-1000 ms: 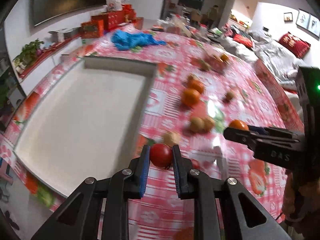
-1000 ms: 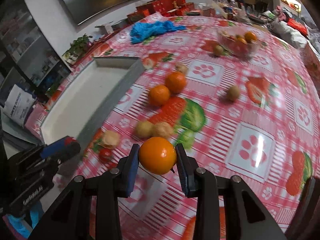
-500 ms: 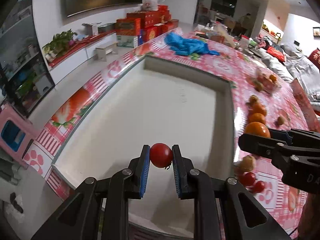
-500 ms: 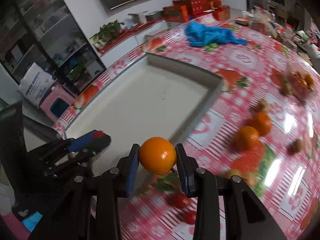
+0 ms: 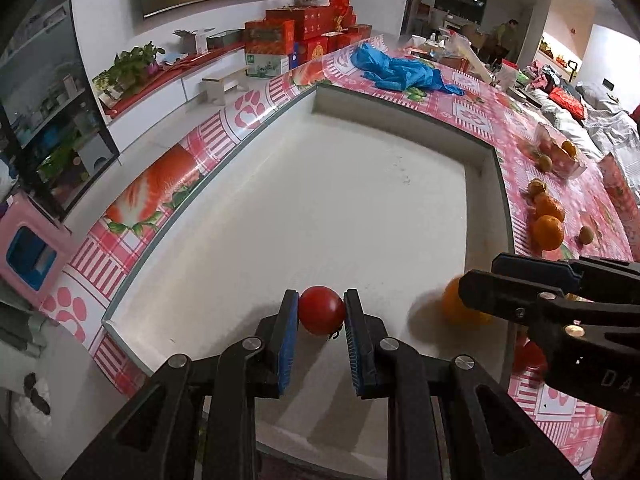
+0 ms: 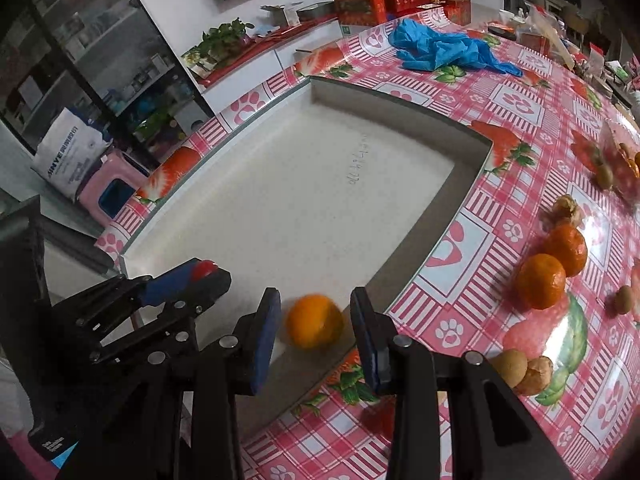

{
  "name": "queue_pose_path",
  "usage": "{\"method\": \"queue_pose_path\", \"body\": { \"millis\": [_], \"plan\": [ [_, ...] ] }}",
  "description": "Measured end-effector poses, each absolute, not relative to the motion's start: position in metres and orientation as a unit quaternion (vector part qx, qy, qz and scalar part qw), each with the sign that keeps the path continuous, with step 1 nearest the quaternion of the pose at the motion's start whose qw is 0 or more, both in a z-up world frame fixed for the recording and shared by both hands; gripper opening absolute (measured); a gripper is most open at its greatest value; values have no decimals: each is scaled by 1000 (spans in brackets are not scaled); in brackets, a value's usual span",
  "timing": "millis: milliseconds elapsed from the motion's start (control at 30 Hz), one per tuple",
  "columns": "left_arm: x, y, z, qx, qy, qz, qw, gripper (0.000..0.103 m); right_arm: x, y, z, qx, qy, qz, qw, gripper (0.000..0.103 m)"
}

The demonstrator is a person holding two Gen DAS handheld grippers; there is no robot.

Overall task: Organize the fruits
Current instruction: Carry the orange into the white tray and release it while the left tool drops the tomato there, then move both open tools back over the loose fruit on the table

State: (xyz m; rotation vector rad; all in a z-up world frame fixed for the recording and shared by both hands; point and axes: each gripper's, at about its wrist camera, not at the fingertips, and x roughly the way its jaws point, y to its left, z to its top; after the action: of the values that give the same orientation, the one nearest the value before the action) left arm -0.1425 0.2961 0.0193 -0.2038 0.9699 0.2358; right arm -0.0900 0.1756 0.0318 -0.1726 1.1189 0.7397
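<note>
right wrist view: blue gloves (image 6: pixel 444 50) lie beyond the tray (image 6: pixel 460 184).

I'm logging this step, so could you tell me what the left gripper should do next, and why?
Probably open the left gripper: it holds the tomato just over the tray floor, and the open right gripper has apparently just released its orange there.

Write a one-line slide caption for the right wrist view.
Right gripper open, its blurred orange dropping into the white tray; left gripper alongside.
</note>
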Motion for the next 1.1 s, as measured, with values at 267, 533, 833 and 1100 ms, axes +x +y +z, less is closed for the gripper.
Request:
{"method": "queue_pose_path", "body": {
  "millis": [267, 533, 833, 1100],
  "plan": [
    [-140, 293, 16, -99, 476, 120, 866, 43, -96, 170, 48, -80, 498, 341, 793, 76],
    [-148, 282, 30, -91, 443, 124, 883, 94, -91, 141, 55, -66, 493, 314, 809, 88],
    [-145, 243, 47, -65, 432, 76, 896, 94, -73, 61, 48, -23, 497, 232, 836, 89],
    [-149, 180, 58, -20, 430, -4, 902, 94, -65, -7, 25, -25, 519, 151, 841, 89]
  ]
}}
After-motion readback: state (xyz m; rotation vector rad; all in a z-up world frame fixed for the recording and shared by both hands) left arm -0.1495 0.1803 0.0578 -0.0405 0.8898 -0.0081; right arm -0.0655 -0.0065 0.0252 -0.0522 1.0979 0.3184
